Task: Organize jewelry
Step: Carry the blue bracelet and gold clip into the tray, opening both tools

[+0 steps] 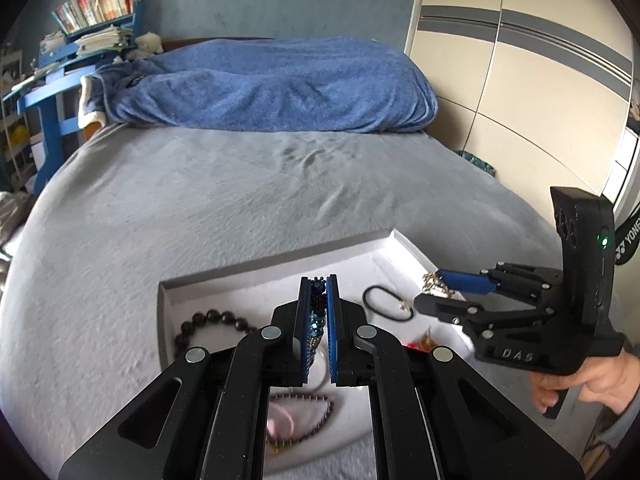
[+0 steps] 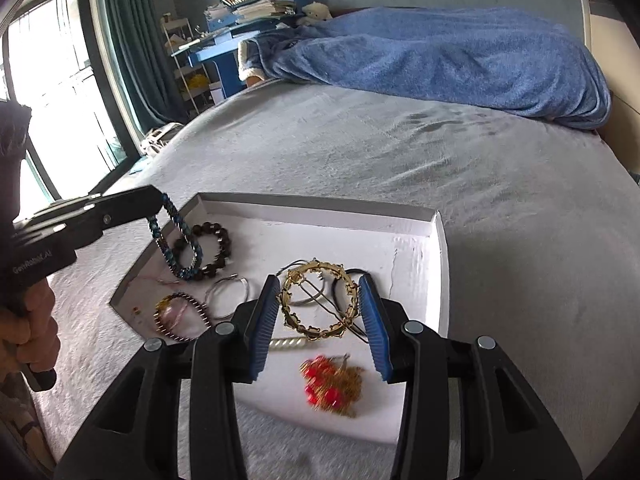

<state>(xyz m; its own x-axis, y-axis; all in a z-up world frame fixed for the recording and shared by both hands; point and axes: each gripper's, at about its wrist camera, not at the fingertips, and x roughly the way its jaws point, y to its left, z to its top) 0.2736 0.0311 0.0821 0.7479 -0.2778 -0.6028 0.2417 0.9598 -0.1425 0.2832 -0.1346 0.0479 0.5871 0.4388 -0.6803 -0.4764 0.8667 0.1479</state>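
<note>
Blue beaded bracelet [image 2: 176, 240] hangs limp from the left gripper [image 1: 319, 284], whose pads are clamped on its top edge above the white tray [image 2: 436, 264]; it looks light and floppy. The right gripper [image 2: 320, 312] stands wide around the gold ring clasp [image 2: 318, 306], probably stiff and slippery, best pinched across its rim.

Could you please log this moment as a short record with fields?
surface: grey bed
container: white tray
left gripper: shut on blue bracelet, held above the tray
right gripper: open, fingers either side of gold ring
in tray: dark bead bracelet, black hair tie, red charm
</note>
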